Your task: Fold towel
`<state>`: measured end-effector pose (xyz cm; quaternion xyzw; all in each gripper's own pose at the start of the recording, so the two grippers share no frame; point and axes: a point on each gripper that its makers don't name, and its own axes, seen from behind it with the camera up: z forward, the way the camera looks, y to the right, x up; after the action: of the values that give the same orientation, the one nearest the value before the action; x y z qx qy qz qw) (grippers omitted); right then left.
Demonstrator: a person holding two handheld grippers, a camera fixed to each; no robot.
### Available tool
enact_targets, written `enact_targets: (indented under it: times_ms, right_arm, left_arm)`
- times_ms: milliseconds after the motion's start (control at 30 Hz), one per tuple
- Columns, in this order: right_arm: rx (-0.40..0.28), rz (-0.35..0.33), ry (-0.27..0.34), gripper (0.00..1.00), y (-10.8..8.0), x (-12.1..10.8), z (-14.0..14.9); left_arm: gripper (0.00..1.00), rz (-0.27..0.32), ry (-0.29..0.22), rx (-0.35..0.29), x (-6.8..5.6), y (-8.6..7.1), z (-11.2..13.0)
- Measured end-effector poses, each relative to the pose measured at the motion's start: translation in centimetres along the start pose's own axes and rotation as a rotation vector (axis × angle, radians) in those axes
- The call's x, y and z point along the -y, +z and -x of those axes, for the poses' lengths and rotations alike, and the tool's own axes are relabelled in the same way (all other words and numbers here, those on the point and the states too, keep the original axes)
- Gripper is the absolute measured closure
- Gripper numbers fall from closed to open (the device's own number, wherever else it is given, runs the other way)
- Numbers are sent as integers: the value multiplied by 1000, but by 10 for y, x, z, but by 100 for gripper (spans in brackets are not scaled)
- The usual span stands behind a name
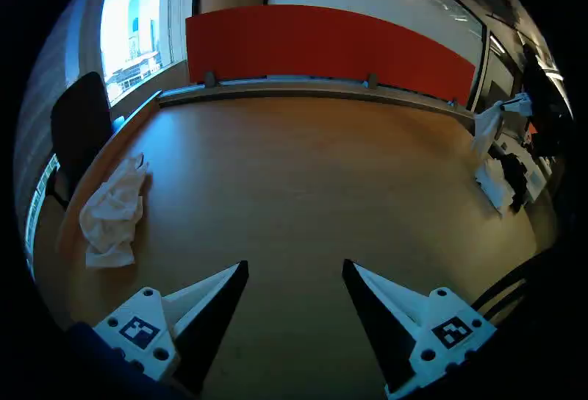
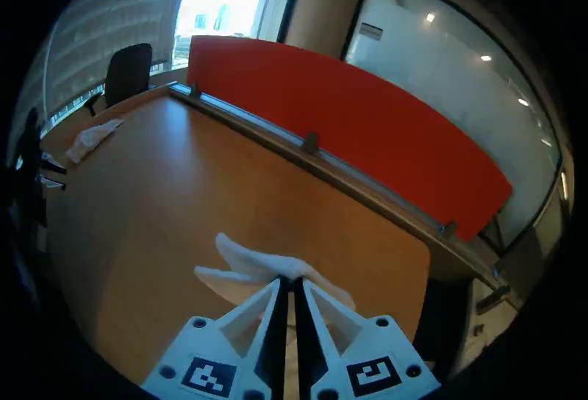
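The right gripper (image 2: pixel 291 280) is holding its fingers together, clamping the near edge of a white towel (image 2: pixel 250 256) that is bunching at 12 o'clock over the wooden table (image 2: pixel 147 201). The left gripper (image 1: pixel 295 262) is holding its fingers apart, gripping nothing. A crumpled second towel (image 1: pixel 110 216) is lying at 9 o'clock by the table edge. An orange divider (image 1: pixel 331 43) is standing at 12 o'clock beyond.

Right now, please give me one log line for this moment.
left gripper: open, over table | right gripper: fingers shut on white towel | crumpled towel: at table edge
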<state>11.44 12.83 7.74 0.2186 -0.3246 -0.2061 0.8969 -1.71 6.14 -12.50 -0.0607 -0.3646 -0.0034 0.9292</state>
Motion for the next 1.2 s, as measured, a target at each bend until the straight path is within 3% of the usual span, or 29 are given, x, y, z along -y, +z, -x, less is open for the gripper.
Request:
enact_targets:
  times_ms: [400, 1200]
  right_arm:
    - [29, 29, 29, 95, -5, -33, 19]
    - [19, 25, 26, 95, -2, -41, 13]
  left_arm:
    - [5, 1, 11, 5, -8, 2, -2]
    - [5, -1, 17, 9, -13, 3, -5]
